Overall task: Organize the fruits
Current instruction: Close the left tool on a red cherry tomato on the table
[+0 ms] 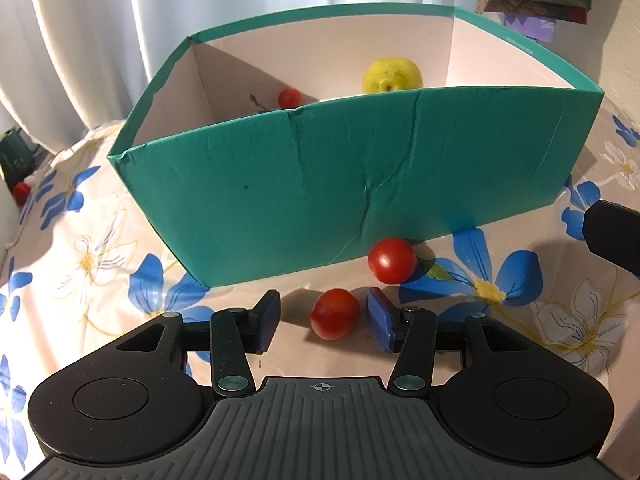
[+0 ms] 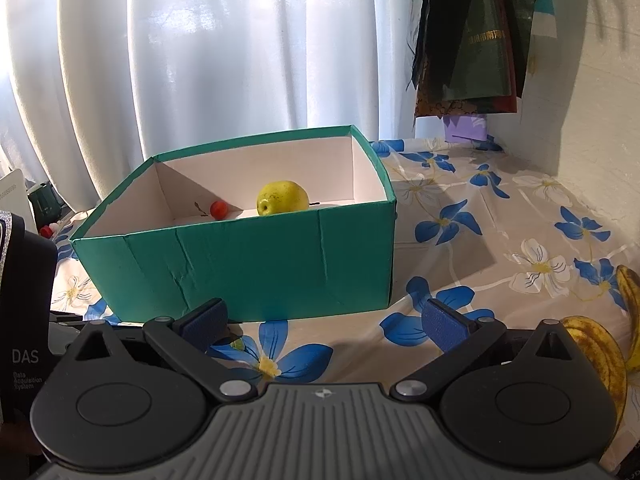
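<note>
A teal box [image 1: 320,184] with a white inside stands on the floral tablecloth; it also shows in the right wrist view [image 2: 248,272]. Inside lie a yellow pear [image 1: 393,75] [image 2: 282,197] and a small red tomato [image 1: 289,97] [image 2: 219,209]. In front of the box lie two red tomatoes: one [image 1: 335,313] sits between the fingers of my open left gripper [image 1: 322,320], closer to the right pad, not gripped; the other [image 1: 392,260] lies just beyond, against the box wall. My right gripper [image 2: 324,320] is open and empty in front of the box.
Spotted bananas [image 2: 600,356] lie on the cloth at the right edge of the right wrist view. White curtains hang behind the table. Hanging cloths [image 2: 472,40] are at the back right by a wall. The other gripper's body [image 2: 24,320] is at the left.
</note>
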A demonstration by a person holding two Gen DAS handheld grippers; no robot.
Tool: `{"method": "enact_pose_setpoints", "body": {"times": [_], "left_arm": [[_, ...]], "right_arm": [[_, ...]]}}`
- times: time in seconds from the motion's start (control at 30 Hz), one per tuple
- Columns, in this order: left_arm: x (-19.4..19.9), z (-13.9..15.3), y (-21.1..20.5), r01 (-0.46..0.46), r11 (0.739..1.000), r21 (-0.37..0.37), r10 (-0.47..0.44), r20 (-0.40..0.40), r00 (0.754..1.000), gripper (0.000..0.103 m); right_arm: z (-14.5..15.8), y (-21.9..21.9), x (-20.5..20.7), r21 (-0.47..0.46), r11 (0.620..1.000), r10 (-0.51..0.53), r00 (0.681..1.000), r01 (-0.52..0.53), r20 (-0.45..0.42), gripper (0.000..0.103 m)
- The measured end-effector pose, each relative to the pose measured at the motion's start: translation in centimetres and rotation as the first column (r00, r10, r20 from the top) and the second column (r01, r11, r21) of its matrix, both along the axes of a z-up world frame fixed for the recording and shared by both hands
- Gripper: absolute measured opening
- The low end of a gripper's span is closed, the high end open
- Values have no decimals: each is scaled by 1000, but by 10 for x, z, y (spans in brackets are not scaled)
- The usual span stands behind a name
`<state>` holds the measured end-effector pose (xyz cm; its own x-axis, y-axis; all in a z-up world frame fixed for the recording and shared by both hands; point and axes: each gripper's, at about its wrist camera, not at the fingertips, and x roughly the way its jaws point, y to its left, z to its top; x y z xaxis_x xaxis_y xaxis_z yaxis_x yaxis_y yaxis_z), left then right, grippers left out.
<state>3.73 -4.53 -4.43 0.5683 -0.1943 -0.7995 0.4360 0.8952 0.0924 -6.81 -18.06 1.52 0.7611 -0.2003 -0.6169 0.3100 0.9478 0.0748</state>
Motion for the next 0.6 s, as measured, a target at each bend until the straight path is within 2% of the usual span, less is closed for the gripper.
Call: {"method": "enact_pose_setpoints", "body": {"times": [0.27,0.6], "left_arm": [[1,0,4,-16,1000,-9,16,-3,1000,60],[-1,0,4,-18,1000,-5,18,4,1000,60]], "right_arm": [[0,0,0,-1,1000,-5,1000,5,-2,103],[-1,0,2,0,1000,-8,1000,8,-7,103]]}}
